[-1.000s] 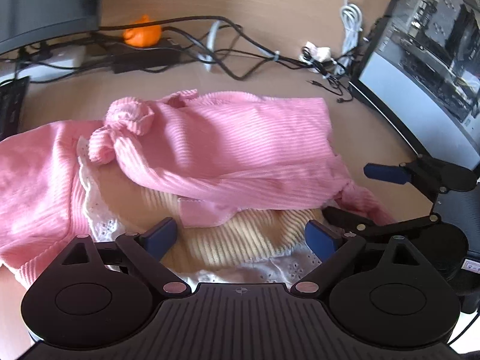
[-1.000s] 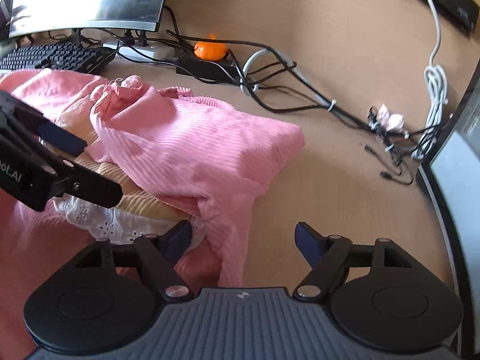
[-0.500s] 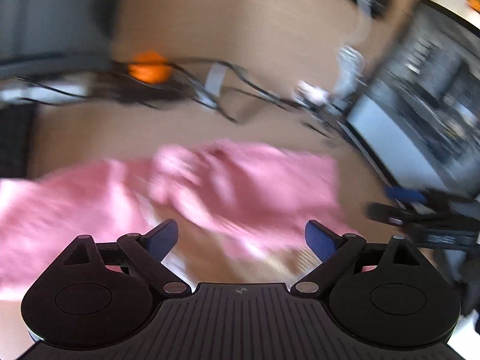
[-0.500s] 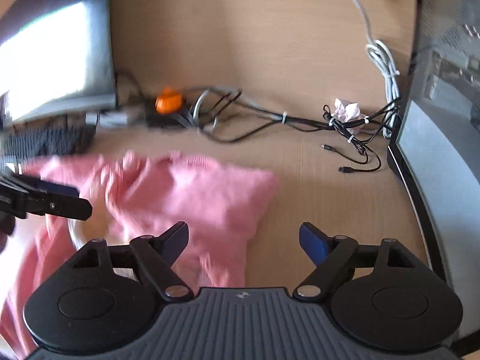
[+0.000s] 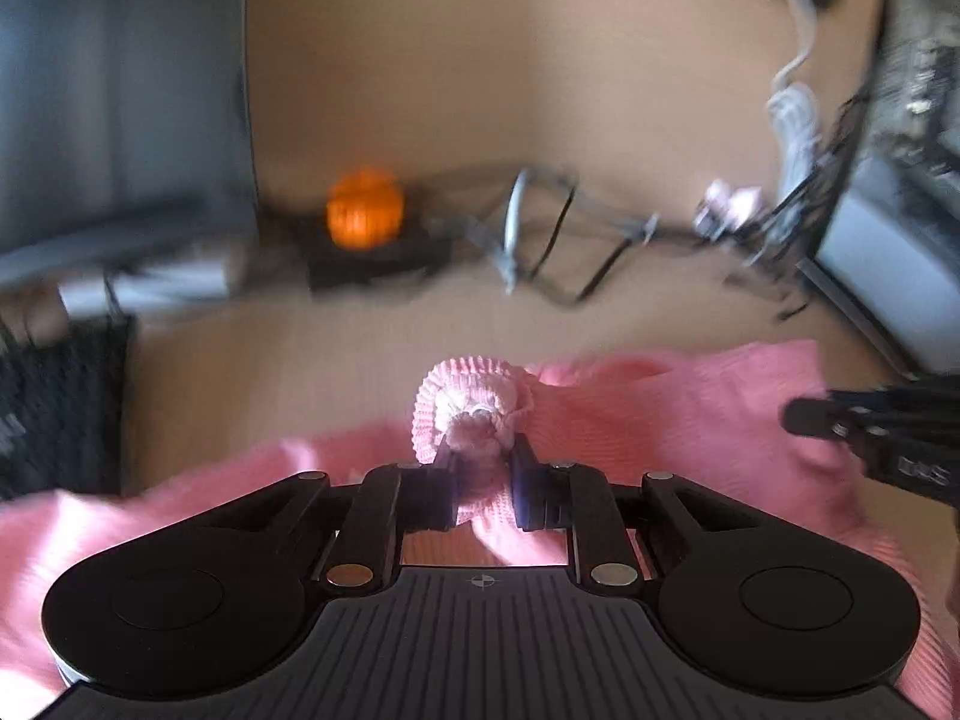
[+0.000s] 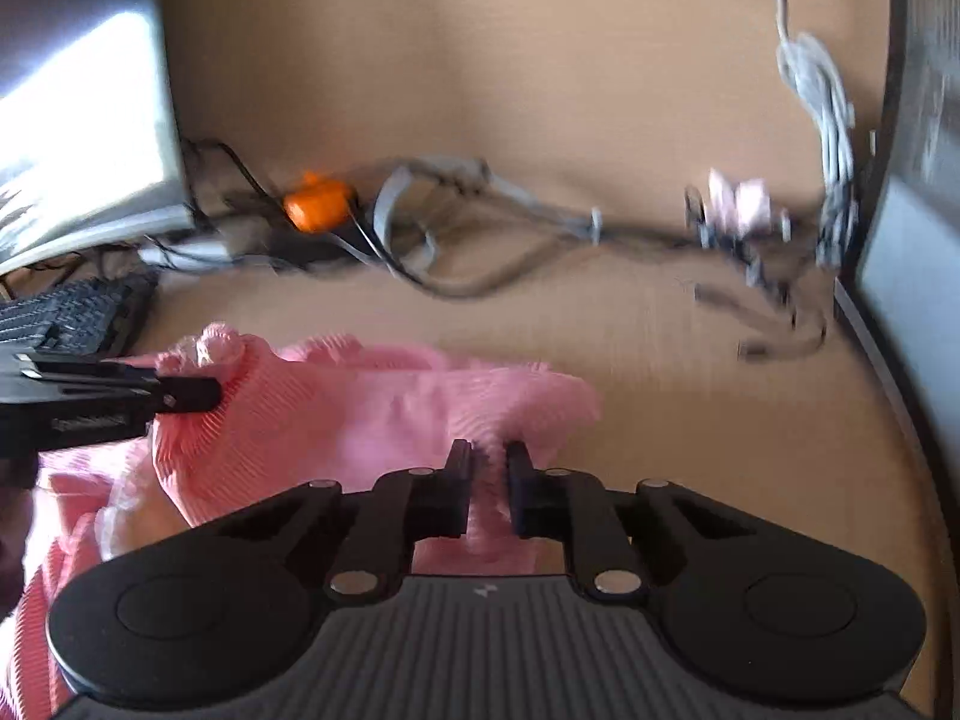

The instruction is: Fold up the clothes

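Now both my claws have just snapped closed. My left claw (image 5: 485, 468) is pinching the bunched knot at the far edge of the pink ribbed top (image 5: 660, 414). My right claw (image 6: 487, 468) is pinching the same top near its right edge. A moment ago both were wide open above it. The top lies on the wooden desk (image 6: 690, 420), near me, with cables (image 6: 480, 228) far behind. I think I can lift it and start the fold.

Pink garment (image 5: 660, 420): ribbed knit cloth, soft. Claw (image 5: 483, 480): matt black plastic. Desk (image 6: 540, 90): smooth wood-grain.
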Demonstrator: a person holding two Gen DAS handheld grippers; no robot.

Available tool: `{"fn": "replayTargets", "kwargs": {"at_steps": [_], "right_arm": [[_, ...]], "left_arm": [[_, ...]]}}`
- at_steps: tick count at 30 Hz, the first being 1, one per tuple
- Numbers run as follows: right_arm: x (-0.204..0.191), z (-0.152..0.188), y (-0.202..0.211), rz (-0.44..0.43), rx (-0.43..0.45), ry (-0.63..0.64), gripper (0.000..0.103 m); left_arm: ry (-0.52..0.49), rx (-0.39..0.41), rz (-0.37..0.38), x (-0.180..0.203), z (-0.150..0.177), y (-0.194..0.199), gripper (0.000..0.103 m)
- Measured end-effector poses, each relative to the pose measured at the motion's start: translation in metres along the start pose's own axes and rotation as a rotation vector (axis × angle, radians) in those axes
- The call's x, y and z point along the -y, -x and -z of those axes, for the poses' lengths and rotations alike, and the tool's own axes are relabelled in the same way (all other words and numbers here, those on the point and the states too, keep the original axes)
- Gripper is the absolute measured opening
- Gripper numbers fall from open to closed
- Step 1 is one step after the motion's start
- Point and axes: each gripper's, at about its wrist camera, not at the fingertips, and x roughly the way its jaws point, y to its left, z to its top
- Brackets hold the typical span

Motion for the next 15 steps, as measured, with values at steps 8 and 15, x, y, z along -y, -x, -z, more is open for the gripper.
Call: {"fn": "replayTargets", "kwargs": {"at_steps": [8, 15], "right_arm": [[-0.01, 0.011, -0.029, 0.057, -0.066, 0.097, 0.015], [-0.02, -0.001, 0.016, -0.038, 0.074, 0.09, 0.06]], "left_arm": [[0.022, -0.08, -0.111, -0.018, 0.025, -0.004, 0.042], [0.014, 0.03, 0.167, -0.013, 0.013, 0.024, 0.084]]}}
